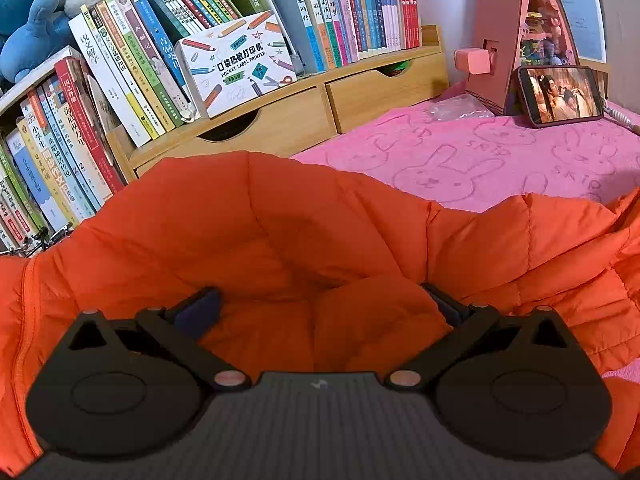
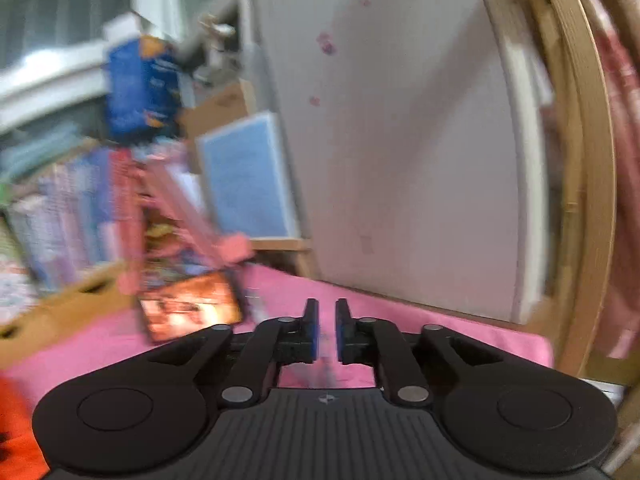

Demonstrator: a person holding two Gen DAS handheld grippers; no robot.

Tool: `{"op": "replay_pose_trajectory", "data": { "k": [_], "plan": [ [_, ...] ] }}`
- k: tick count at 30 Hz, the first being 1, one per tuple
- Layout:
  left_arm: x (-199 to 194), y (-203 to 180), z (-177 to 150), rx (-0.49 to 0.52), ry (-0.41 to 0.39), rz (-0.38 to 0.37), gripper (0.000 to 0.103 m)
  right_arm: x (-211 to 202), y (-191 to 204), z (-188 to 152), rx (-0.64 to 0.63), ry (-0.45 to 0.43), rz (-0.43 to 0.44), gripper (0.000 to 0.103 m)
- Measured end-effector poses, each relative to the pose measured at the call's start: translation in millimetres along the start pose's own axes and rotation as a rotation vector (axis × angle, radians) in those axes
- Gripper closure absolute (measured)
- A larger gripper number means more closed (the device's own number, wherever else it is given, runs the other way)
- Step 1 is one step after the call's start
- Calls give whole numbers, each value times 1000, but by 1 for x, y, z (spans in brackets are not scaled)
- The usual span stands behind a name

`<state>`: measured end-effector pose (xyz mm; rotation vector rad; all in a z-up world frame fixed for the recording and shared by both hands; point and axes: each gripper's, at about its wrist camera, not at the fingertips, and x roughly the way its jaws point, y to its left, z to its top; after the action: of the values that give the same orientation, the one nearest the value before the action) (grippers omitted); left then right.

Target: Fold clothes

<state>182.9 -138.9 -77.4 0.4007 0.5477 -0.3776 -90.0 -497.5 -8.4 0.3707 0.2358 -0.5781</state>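
- Left wrist view: the left tool [image 1: 320, 304] has its jaws spread wide, and a puffy fold of the orange down jacket [image 1: 304, 240] bulges up between them. The pads sit at either side of the fold, but I cannot tell whether they press on it or only bracket it; the wide spread probably suits the thick padding.
- The jacket lies bunched on the pink bunny-print cover [image 1: 460, 160], near the wooden book rack [image 1: 304, 112]. A phone [image 1: 560, 96] leans upright against a pink cardboard house [image 1: 516, 32], likely so its screen faces the person.
- Right wrist view: the right tool [image 2: 327, 332] has its jaws nearly together with a narrow slit between them and nothing caught there. It points over bare pink cover towards a white panel [image 2: 400, 140], away from the cloth.
- Only an orange corner [image 2: 16, 420] of the jacket shows at lower left, so this tool looks free to take a new hold.
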Motion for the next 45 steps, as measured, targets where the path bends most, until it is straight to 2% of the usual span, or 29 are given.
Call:
{"op": "replay_pose_trajectory", "data": {
  "k": [1,3,5,6,8,10,11,15,17,18,20,23,26,30,34,37,39,41,43,45],
  "plan": [
    [0,0,0,1,0,1,0,-2,-1,-3,10,25,72,59],
    [0,-1,0,5,-1,5,0,0,2,-16,30,103,210,44],
    [-1,-2,0,10,-3,9,0,6,14,-33,31,185,304,43],
    [-1,-2,0,10,-3,9,0,9,23,-41,19,221,315,40],
    [-1,-2,1,10,-3,10,0,13,44,-55,-13,279,339,42],
    [-1,-2,1,13,-4,14,0,8,70,-63,-76,288,373,49],
    [-1,-2,1,14,-4,15,0,2,83,-66,-113,283,403,49],
    [-2,-3,1,16,-4,17,0,-32,130,-67,-300,244,669,48],
    [-2,-3,1,15,-4,17,0,-40,146,-66,-354,239,783,41],
    [-2,-3,1,15,-4,18,0,-40,151,-64,-363,233,802,35],
    [-2,-3,1,15,-4,18,0,-28,151,-63,-337,237,771,33],
    [-2,-3,1,14,-3,17,0,8,135,-64,-197,306,676,33],
    [-2,-3,2,13,-2,17,0,36,122,-68,-83,360,631,33],
    [-2,-2,2,13,-2,16,0,44,122,-80,-27,423,713,31],
    [-3,-2,2,12,-1,15,0,22,129,-87,-130,446,820,29],
    [-3,-1,2,13,-1,15,0,4,133,-89,-208,450,854,27],
    [-3,-1,2,13,0,16,0,-1,127,-88,-226,433,827,26],
    [-3,-1,2,13,0,16,0,1,119,-87,-197,401,746,26],
    [-2,-1,2,13,0,17,0,10,108,-84,-117,353,650,25],
    [-2,-2,2,15,-1,18,0,23,104,-81,-32,332,630,21]
  ]
}}
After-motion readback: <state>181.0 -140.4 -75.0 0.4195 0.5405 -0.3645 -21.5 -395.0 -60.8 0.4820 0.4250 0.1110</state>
